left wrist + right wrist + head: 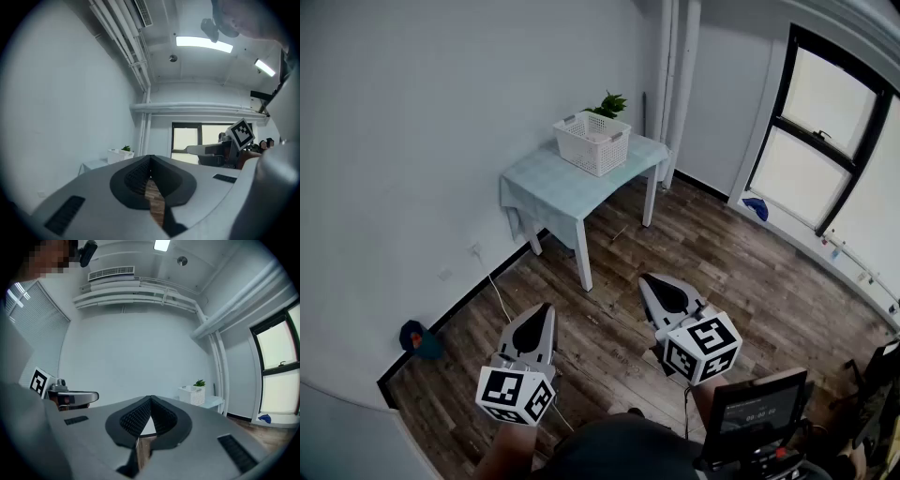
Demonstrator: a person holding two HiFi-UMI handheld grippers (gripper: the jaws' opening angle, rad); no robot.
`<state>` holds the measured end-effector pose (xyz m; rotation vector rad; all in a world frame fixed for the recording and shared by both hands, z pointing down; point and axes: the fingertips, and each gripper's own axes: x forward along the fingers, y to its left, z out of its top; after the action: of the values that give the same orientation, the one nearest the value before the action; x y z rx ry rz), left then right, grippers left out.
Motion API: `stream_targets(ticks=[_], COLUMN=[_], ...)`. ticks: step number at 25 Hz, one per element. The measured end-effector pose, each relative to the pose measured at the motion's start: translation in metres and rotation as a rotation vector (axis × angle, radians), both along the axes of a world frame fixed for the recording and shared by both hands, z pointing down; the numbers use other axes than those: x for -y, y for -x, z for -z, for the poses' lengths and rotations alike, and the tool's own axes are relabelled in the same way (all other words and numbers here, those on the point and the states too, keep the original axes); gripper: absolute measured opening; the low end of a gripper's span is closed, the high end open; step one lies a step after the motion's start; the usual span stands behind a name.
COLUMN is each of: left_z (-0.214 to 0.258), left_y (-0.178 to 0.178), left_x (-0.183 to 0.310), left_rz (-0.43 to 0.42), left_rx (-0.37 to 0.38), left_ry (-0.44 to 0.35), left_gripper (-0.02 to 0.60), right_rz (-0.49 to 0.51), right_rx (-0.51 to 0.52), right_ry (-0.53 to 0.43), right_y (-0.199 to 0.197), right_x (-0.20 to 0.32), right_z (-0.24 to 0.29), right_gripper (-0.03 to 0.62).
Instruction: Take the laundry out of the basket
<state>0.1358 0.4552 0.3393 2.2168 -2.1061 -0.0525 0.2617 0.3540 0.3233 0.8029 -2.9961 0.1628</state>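
L gripper: you're holding it level, tips pressed together, nothing between them. Only floor planks are showing thru the slot behind the tips. R gripper: same, jaws closed tip to tip, empty, pointing level. Both are hanging well short of the table, over the wood floor on its near side.

The white slatted basket is sitting on the table's far end, w/ a small green plant just behind it. The laundry isn't showing from here: the basket interior is too small to read, so I'm only assuming it's lying inside.

Step in hand, as I'm judging it: approach. Nothing grabbed yet, task at its very start.

Doing it well:
- You're needing to close the gap to the table first, facing its long side so both grippers are reaching w/o leaning over a corner.
- Be spreading the jaws before dipping in, not inside.
- Be coming in from above the rim, pinching cloth, not slats.
- The basket is probably light, so be steadying the rim w/ one gripper while the other is lifting. Otherwise it's risking sliding off the table edge.
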Motion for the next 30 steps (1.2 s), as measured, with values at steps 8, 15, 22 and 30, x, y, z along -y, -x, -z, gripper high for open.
stream_targets(ticks=[8, 15, 22, 30], left_z=[0.001, 0.005, -0.003, -0.016], left_y=[-0.002, 0.008, 0.026, 0.028], left_x=[0.001, -0.010, -0.020, -0.019], left_rz=[-0.028, -0.022, -0.018, -0.067], left_rx=[-0.005, -0.012, -0.037, -0.088], left_ry=[-0.022, -0.070, -0.073, -0.038], left_gripper=[0.008, 0.008, 0.008, 0.008], right_rz=[0.003, 0.017, -0.005, -0.040], right_rx=[-0.007, 0.001, -0.027, -0.059], right_ry=[-0.005, 0.006, 0.013, 0.006], right_y=[0.006, 0.014, 0.026, 0.029], right_x=[-0.001, -0.012, -0.026, -0.040], right_z=[0.002, 0.002, -0.008, -0.013], right_gripper=[0.017, 0.017, 0.018, 0.018])
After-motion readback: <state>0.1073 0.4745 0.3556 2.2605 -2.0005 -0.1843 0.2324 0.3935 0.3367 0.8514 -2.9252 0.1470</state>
